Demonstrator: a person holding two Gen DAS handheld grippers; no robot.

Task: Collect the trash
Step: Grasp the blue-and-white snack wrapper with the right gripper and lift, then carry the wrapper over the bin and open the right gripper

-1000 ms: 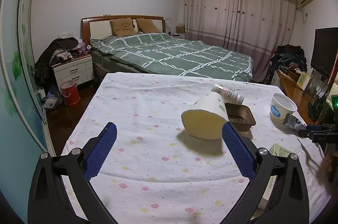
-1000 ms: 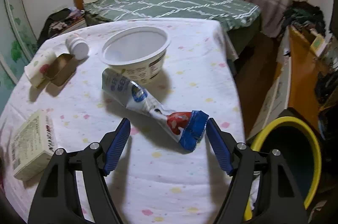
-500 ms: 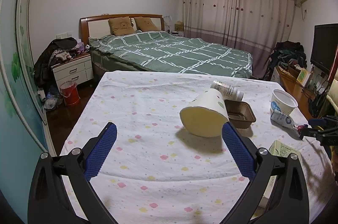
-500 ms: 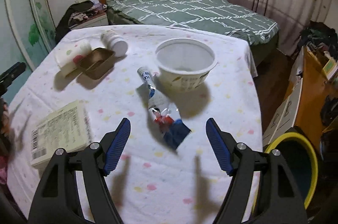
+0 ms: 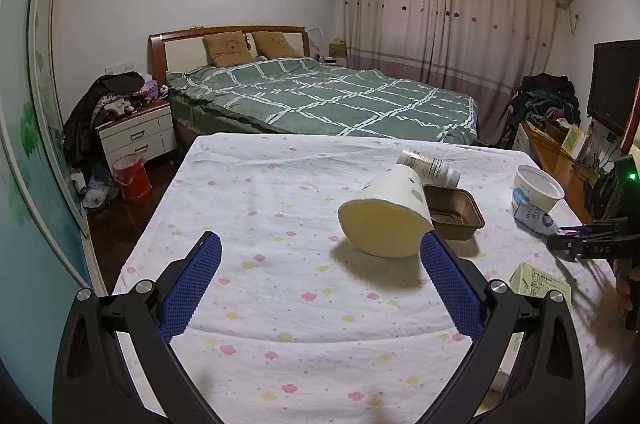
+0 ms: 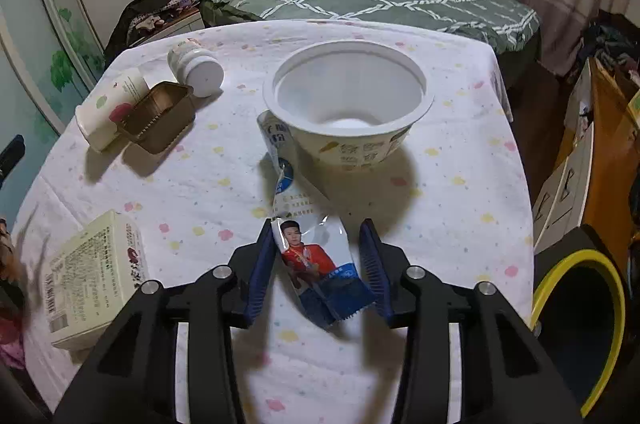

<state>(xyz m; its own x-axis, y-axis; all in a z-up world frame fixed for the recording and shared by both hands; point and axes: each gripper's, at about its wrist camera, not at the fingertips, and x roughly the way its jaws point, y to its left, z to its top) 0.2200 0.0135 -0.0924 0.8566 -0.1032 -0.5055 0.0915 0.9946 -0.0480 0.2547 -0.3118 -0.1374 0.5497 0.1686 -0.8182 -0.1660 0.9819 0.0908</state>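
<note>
A white and blue plastic wrapper (image 6: pixel 316 256) lies on the table with its near end between the fingers of my right gripper (image 6: pixel 318 264), which has narrowed around it; a gap still shows on the right side. Behind it stands a white paper bowl (image 6: pixel 348 107). My left gripper (image 5: pixel 316 280) is open and empty above the table, with a tipped paper cup (image 5: pixel 386 216) just beyond its right finger. A brown foil tray (image 5: pixel 454 212), a white bottle (image 5: pixel 430 165) and a cardboard box (image 6: pixel 92 272) also lie on the table.
The table has a white flowered cloth (image 5: pixel 260 191). A yellow-rimmed bin (image 6: pixel 576 324) stands on the floor at the table's right. A green bed (image 5: pixel 320 95) is behind, a nightstand and red bucket (image 5: pixel 132 175) at the left.
My right gripper moved forward and down onto the wrapper, and its fingers closed from wide open to narrow around it. The left gripper stayed nearly still and open.
</note>
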